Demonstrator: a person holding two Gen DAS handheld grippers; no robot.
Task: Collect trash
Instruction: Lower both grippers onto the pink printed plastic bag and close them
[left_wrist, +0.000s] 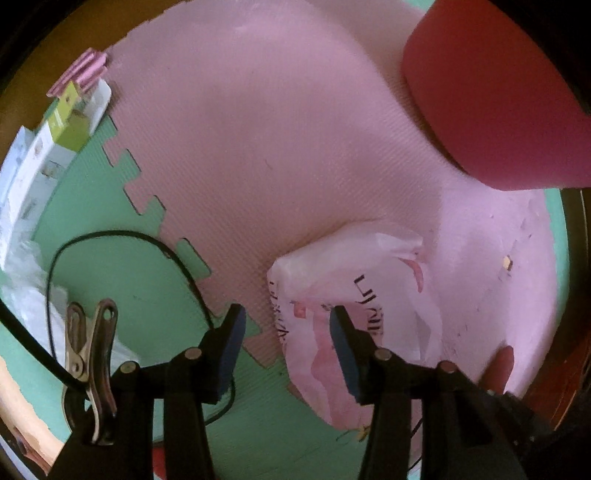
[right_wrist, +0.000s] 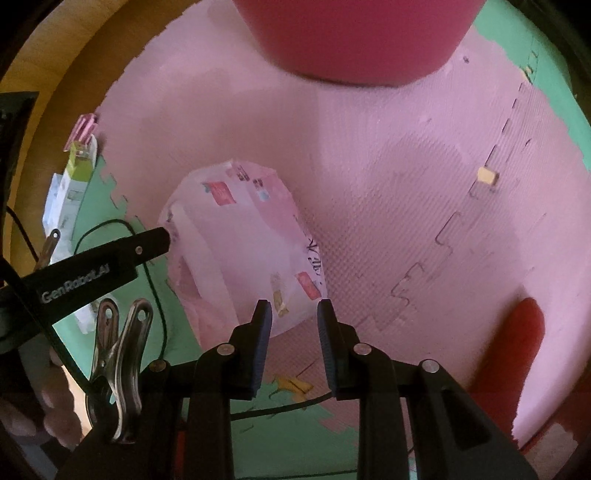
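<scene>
A crumpled translucent plastic bag (left_wrist: 369, 273) with red and black print lies on the pink foam mat (left_wrist: 258, 129). My left gripper (left_wrist: 287, 326) points down over the bag's left edge. Its jaws stand apart, one finger over the bag and the other over the mat seam, and no pad presses on anything. In the right wrist view the same bag (right_wrist: 240, 229) lies ahead, with the left gripper's finger (right_wrist: 155, 240) at its left rim. My right gripper (right_wrist: 294, 314) hovers at the bag's near corner, open, with a clear gap between its pads.
A big red bin (left_wrist: 498, 92) (right_wrist: 362, 37) stands at the mat's far side. Green and white boxes (left_wrist: 70, 122) lie at the left edge. A black cable (left_wrist: 177, 266) loops over the green mat (left_wrist: 110, 206). Yellow scraps (right_wrist: 487, 175) (right_wrist: 295, 384) lie on the mats.
</scene>
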